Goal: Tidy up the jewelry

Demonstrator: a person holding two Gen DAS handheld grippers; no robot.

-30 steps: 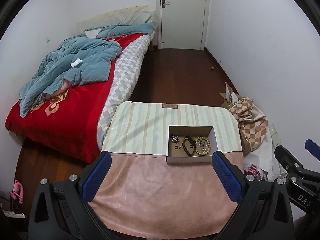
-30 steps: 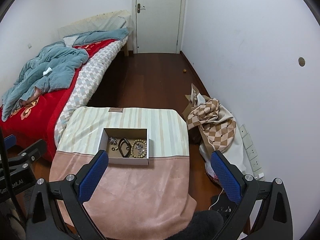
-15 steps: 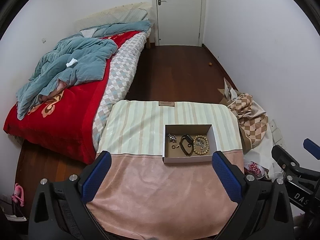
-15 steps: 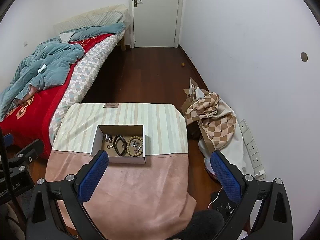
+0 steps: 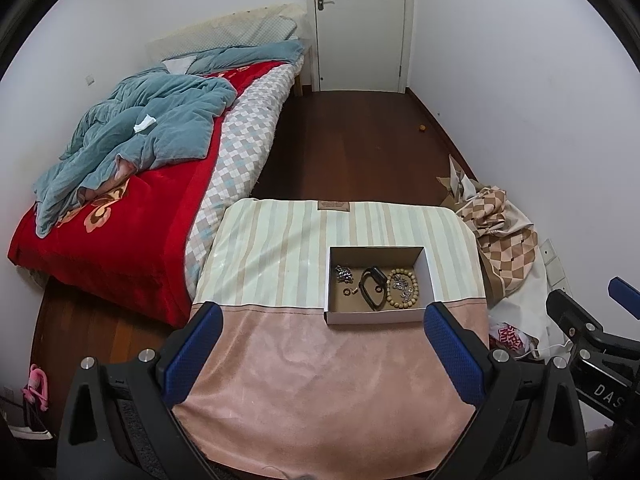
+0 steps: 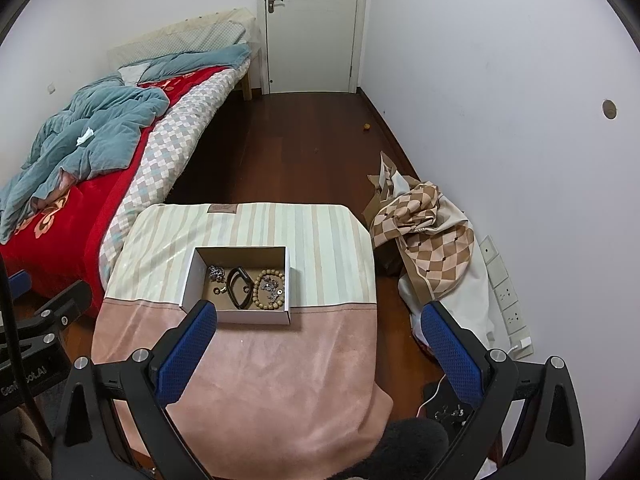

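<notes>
A shallow open cardboard box (image 5: pixel 431 276) (image 6: pixel 188 280) sits on a small table under a pink and striped cloth (image 5: pixel 320 380) (image 6: pixel 280 372). It holds a wooden bead bracelet (image 5: pixel 416 292) (image 6: pixel 257 280), a black band (image 5: pixel 366 286) (image 6: pixel 232 282), silver chain pieces (image 5: pixel 343 273) (image 6: pixel 215 272) and small rings (image 5: pixel 347 291). My left gripper (image 5: pixel 320 328) is open and empty, held above the table's near half. My right gripper (image 6: pixel 318 322) is open and empty, near the box's front right corner.
A bed (image 5: pixel 132 216) (image 6: pixel 68 216) with a red blanket and a blue quilt stands to the left. Checked cloth and bags (image 5: pixel 500 220) (image 6: pixel 424 228) are piled by the right wall. Dark wood floor (image 5: pixel 352 152) runs to a closed white door (image 5: pixel 360 24).
Both grippers have drawn slightly back and up from the table. The box shows a little lower and further left in the views. Both jaws stay wide open.
</notes>
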